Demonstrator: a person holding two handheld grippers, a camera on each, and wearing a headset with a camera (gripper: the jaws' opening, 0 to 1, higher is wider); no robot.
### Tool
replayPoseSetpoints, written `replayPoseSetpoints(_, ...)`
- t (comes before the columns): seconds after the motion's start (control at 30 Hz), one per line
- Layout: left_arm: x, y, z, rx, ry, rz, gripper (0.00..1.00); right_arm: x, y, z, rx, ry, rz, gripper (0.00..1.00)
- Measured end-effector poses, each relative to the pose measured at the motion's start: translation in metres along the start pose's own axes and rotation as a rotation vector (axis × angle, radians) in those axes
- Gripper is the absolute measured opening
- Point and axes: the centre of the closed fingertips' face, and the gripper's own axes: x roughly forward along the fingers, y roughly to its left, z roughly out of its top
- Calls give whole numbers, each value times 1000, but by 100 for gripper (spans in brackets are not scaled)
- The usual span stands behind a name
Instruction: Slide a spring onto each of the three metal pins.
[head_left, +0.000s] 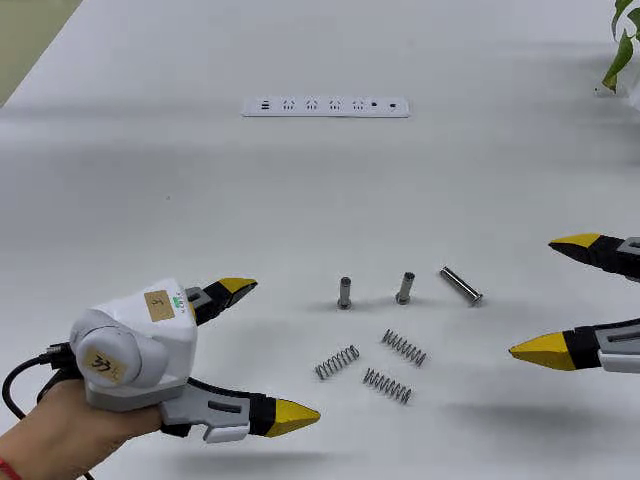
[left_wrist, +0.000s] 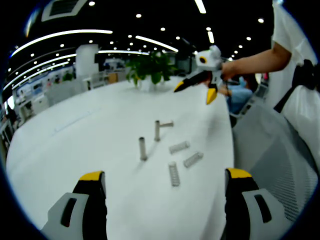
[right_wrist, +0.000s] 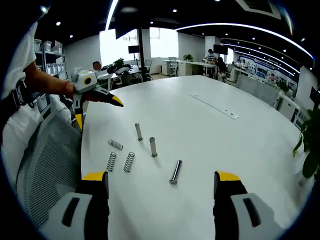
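Nearest us, low on the left of the head view, is the white-bodied left gripper (head_left: 280, 348), its black, yellow-tipped jaws spread wide and empty. Opposite it, the matching right gripper (head_left: 535, 297) enters from the right edge, jaws likewise spread, gripping nothing. Between them on the plain white desk (head_left: 200, 200) we count three grey metal pins: the left upright pin (head_left: 344, 293), the middle upright pin (head_left: 405, 288) and the lying pin (head_left: 461, 286), on its side just right of them. Just in front lie three small coiled steel springs, all flat and apart: left spring (head_left: 337, 362), right spring (head_left: 404, 347), front spring (head_left: 387, 386). Farther back are a white power strip (head_left: 326, 106) and a green leafy plant (head_left: 625, 45). We judge the task unstarted: no spring is on any pin, so all three fittings are left to do.
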Motion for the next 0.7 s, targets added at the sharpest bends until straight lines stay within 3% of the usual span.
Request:
replayPoseSetpoints(0.43, 1, 4, 1, -13, -11, 7, 100, 26, -21, 17, -5, 28, 13, 74)
replayPoseSetpoints(0.7, 3, 7, -2, -22, -12, 7, 100, 45, -30, 18, 2, 75, 27, 66)
